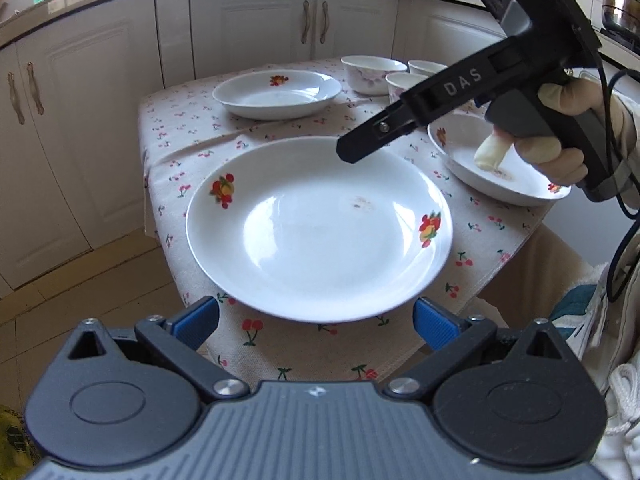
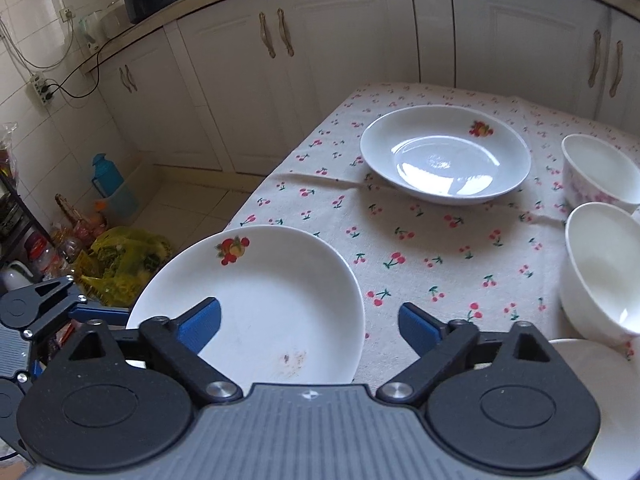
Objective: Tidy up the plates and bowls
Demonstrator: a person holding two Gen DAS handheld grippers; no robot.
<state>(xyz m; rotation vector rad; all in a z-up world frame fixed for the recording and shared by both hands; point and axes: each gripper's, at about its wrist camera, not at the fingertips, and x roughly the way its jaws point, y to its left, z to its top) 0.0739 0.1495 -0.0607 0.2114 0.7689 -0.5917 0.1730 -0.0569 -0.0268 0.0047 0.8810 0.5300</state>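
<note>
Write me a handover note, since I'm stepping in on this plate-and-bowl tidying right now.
Left gripper: open, at the near rim of the near plate, not gripping.
Right gripper: open, empty, over the same plate.
Far plate and a third plate lie apart on the tablecloth; three bowls stand at the far right.
Done: nothing stacked.
Left: stack plates, group bowls.

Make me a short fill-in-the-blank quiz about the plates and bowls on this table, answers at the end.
The tablecloth is printed with small red ____.
The nearest plate has ____ fruit decals on its rim.
Both jaws of the left hand-held gripper are padded in ____.
The far plate sits to the ____ of the bowls.

Answers: cherries; two; blue; left
</note>
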